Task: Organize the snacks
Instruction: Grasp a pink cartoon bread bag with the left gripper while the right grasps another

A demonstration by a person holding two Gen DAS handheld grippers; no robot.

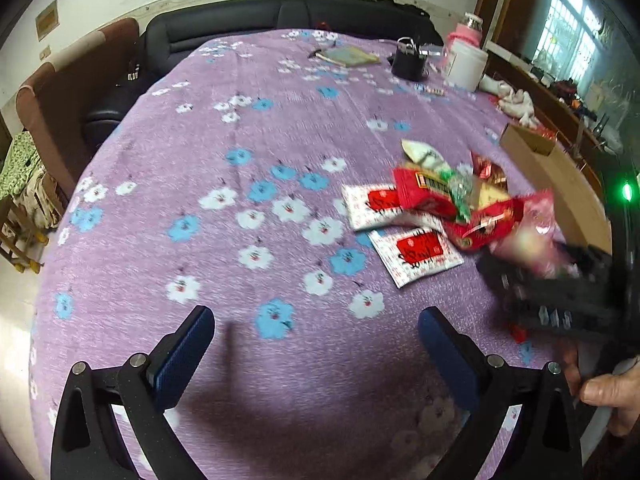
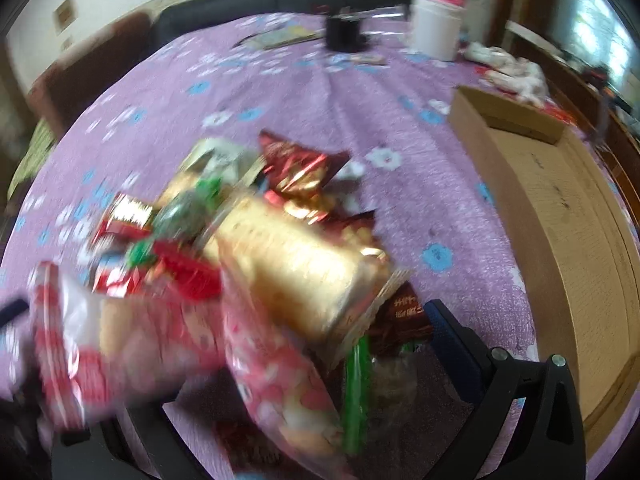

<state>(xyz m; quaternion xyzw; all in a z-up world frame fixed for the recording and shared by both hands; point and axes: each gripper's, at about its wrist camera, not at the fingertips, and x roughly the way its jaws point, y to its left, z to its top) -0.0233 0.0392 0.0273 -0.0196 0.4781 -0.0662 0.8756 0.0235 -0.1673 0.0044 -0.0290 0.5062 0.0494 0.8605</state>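
A heap of snack packets [image 1: 440,196] lies on the purple flowered tablecloth [image 1: 200,140], with two white-and-red sachets [image 1: 420,252] at its near edge. My left gripper [image 1: 316,344] hovers open over bare cloth, left of the heap. In the right wrist view a blurred pink packet [image 2: 276,376] lies between the fingers of my right gripper [image 2: 316,344]. Its right finger [image 2: 452,340] stands far out; the left one is hidden. A gold packet [image 2: 304,264] and a dark red foil packet [image 2: 300,168] lie just ahead. An open cardboard box [image 2: 560,240] sits on the right.
At the table's far side stand a black cup [image 1: 408,60], a white container [image 1: 464,64] with a pink bottle behind it, a book [image 1: 348,56] and a white cloth [image 1: 516,100]. A dark sofa [image 1: 224,28] and a brown chair [image 1: 60,100] border the table. A person's hand [image 1: 612,396] is at lower right.
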